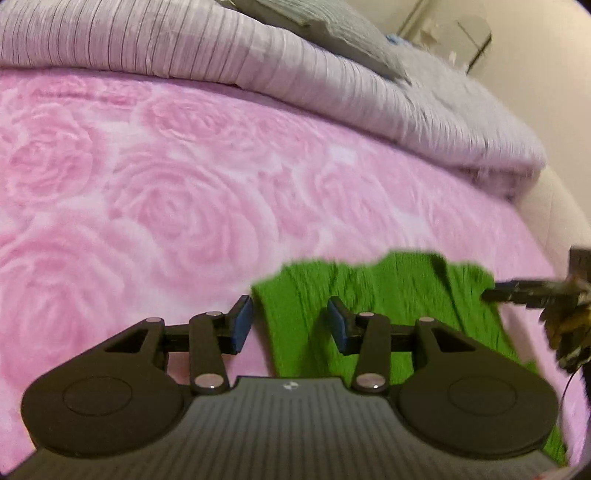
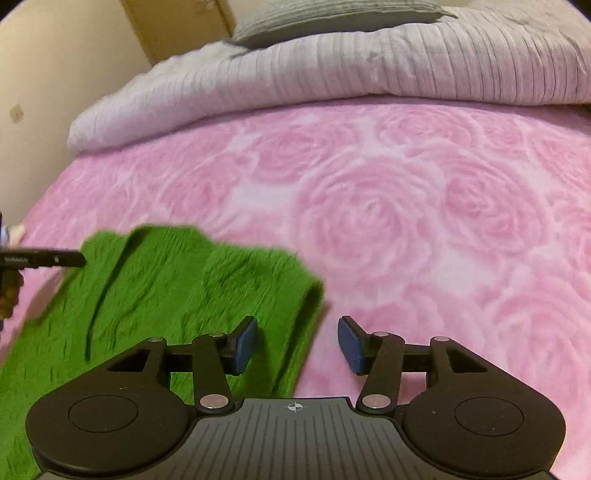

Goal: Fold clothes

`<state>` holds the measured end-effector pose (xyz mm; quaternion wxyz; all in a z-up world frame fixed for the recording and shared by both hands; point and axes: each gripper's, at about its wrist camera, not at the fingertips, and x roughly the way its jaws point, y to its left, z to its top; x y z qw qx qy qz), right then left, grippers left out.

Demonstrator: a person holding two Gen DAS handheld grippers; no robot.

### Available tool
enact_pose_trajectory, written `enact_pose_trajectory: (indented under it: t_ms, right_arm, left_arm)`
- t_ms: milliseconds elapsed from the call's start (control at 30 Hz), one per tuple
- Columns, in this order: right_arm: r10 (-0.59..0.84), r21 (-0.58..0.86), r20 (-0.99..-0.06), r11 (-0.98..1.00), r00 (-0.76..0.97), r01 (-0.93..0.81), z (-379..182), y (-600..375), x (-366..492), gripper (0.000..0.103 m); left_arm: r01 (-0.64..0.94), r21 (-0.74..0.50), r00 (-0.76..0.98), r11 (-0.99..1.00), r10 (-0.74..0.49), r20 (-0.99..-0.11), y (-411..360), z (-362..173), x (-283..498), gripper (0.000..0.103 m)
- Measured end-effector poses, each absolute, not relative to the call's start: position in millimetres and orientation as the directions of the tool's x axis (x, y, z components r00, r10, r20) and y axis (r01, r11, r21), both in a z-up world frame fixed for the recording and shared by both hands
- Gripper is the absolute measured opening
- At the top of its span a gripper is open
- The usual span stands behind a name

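A green knitted garment (image 2: 177, 295) lies on a bed covered by a pink blanket (image 2: 406, 221) with a raised rose pattern. Beyond the blanket a pale lilac ribbed duvet (image 2: 332, 77) is bunched across the bed, and a grey pillow (image 2: 325, 18) rests on top of it.

In the right wrist view the garment sits at the lower left, its folded right-hand edge running down between the two blue pads. The right gripper (image 2: 297, 345) has its fingers spread wide with nothing pressed between them: the left pad hangs over the green cloth, the right pad over bare pink blanket. Whether the pads touch the fabric below cannot be told.

In the left wrist view the same garment (image 1: 388, 295) lies at the lower right, its left edge just inside the gap. The left gripper (image 1: 290, 325) also stands wide, its pads gripping nothing.

Each gripper body carries a small round crosshair mark (image 2: 294, 407) at the centre of its ribbed housing. At the left edge of the right wrist view a black bar (image 2: 40, 258) shows a short light-coloured printed word, too blurred to read. No other writing is legible.
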<state>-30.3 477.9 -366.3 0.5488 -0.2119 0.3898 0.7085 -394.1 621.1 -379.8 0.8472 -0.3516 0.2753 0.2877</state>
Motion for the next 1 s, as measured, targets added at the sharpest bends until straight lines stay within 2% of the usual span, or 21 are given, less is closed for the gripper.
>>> enact_pose_trajectory:
  t_ms: [100, 133, 167, 200, 233, 333, 500, 700, 800, 867, 933, 1000]
  right_arm:
    - [0.633, 0.415, -0.679, -0.087, -0.372, -0.906, -372.7, 494.6, -17.8, 0.052]
    - [0.632, 0.435, -0.67, -0.09, -0.389, -0.896, -374.7, 499.8, -17.1, 0.051]
    - [0.63, 0.435, -0.67, -0.097, -0.393, -0.895, -375.6, 502.3, -19.1, 0.046]
    - [0.629, 0.434, -0.669, -0.103, -0.397, -0.895, -376.5, 504.8, -21.2, 0.02]
    - [0.629, 0.431, -0.668, -0.111, -0.399, -0.896, -376.7, 506.4, -23.5, 0.015]
    - [0.653, 0.39, -0.651, -0.149, -0.387, -0.909, -364.7, 494.6, -31.0, 0.009]
    - [0.713, 0.375, -0.573, -0.209, -0.403, -0.903, -317.8, 443.9, -35.8, 0.009]
    - [0.757, 0.308, -0.501, -0.298, -0.42, -0.904, -263.3, 328.7, -56.5, 0.009]
    - [0.714, 0.286, -0.55, -0.327, -0.434, -0.901, -256.7, 243.7, -82.9, 0.01]
    - [0.626, 0.312, -0.639, -0.321, -0.448, -0.894, -270.0, 195.5, -106.4, 0.011]
    - [0.558, 0.352, -0.709, -0.25, -0.432, -0.902, -289.8, 150.7, -122.0, 0.038]
    - [0.524, 0.41, -0.744, -0.132, -0.415, -0.902, -314.0, 106.9, -134.1, 0.039]
  left_arm:
    - [-0.654, -0.485, 0.716, 0.581, 0.266, -0.646, 630.6, -384.5, -386.2, 0.04]
    - [-0.642, -0.488, 0.723, 0.591, 0.255, -0.642, 631.1, -385.1, -384.3, 0.033]
    - [-0.629, -0.487, 0.729, 0.606, 0.244, -0.64, 630.7, -384.9, -382.8, 0.02]
    - [-0.619, -0.484, 0.735, 0.618, 0.238, -0.635, 628.5, -383.3, -382.7, 0.017]
    - [-0.611, -0.481, 0.74, 0.629, 0.239, -0.628, 624.8, -380.1, -384.2, 0.015]
    - [-0.586, -0.476, 0.764, 0.656, 0.25, -0.595, 610.8, -364.6, -393.7, 0.013]
    - [-0.542, -0.477, 0.808, 0.692, 0.272, -0.523, 567.3, -314.8, -426.3, 0.012]
    - [-0.485, -0.511, 0.855, 0.71, 0.261, -0.449, 455.1, -275.7, -500.2, 0.013]
    - [-0.511, -0.539, 0.838, 0.669, 0.247, -0.487, 390.7, -290.3, -534.6, 0.017]
    - [-0.571, -0.554, 0.797, 0.606, 0.245, -0.553, 346.1, -312.0, -554.5, 0.018]
    - [-0.636, -0.572, 0.752, 0.518, 0.247, -0.612, 308.1, -332.6, -571.1, 0.018]
    - [-0.67, -0.61, 0.735, 0.423, 0.258, -0.627, 276.5, -345.5, -585.4, 0.018]
